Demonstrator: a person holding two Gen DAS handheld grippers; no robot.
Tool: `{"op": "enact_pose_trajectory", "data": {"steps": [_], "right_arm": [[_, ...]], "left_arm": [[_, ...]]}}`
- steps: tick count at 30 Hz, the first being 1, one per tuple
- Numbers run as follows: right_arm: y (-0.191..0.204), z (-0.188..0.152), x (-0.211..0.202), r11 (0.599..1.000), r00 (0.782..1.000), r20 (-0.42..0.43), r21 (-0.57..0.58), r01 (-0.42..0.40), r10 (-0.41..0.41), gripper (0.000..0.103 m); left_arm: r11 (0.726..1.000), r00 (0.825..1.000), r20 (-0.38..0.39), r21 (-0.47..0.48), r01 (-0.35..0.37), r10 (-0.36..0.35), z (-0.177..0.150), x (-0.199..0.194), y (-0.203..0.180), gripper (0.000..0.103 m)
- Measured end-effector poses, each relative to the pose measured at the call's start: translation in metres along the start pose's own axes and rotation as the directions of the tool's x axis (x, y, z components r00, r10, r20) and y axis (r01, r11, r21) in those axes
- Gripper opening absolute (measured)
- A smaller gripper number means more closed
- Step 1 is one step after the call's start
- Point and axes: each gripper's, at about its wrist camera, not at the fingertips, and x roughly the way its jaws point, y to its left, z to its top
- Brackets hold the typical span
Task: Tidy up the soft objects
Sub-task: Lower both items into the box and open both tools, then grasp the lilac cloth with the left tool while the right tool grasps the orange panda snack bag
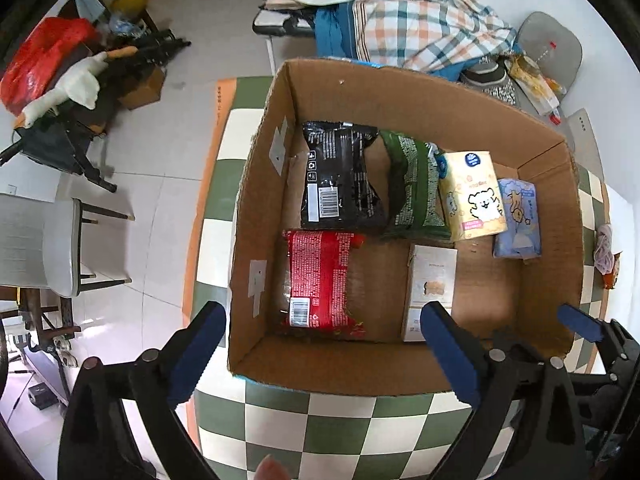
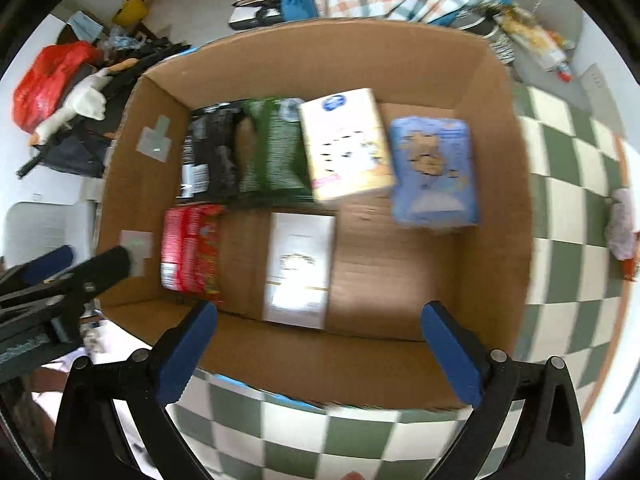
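Observation:
An open cardboard box stands on a green and white checkered table. Inside lie a black pack, a green pack, a yellow tissue pack, a blue tissue pack, a red pack and a white pack. My left gripper is open and empty above the box's near left wall. My right gripper is open and empty above the near wall. The right view is blurred.
A small pinkish soft item lies on the table right of the box. A white chair stands at the left. A bed with plaid bedding is behind the table. Clutter with a red bag sits far left.

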Motion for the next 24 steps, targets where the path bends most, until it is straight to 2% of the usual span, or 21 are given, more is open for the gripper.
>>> {"op": "enact_pose_trajectory", "data": {"steps": [8, 18, 24], "right_arm": [[-0.023, -0.017, -0.022, 0.996, 0.996, 0.042, 0.027, 0.083, -0.084, 0.103], [-0.030, -0.052, -0.083, 0.994, 0.979, 0.177, 0.027, 0.101, -0.104, 0.103], [-0.039, -0.082, -0.122, 0.997, 0.970, 0.230, 0.035, 0.069, -0.076, 0.103]], "left_arm": [[1.000, 0.997, 0.075, -0.001, -0.015, 0.015, -0.016, -0.019, -0.016, 0.100], [0.999, 0.982, 0.186, 0.021, -0.036, 0.032, -0.048, -0.071, -0.032, 0.100], [0.999, 0.971, 0.237, 0.039, -0.038, 0.028, -0.074, -0.105, -0.041, 0.100]]}}
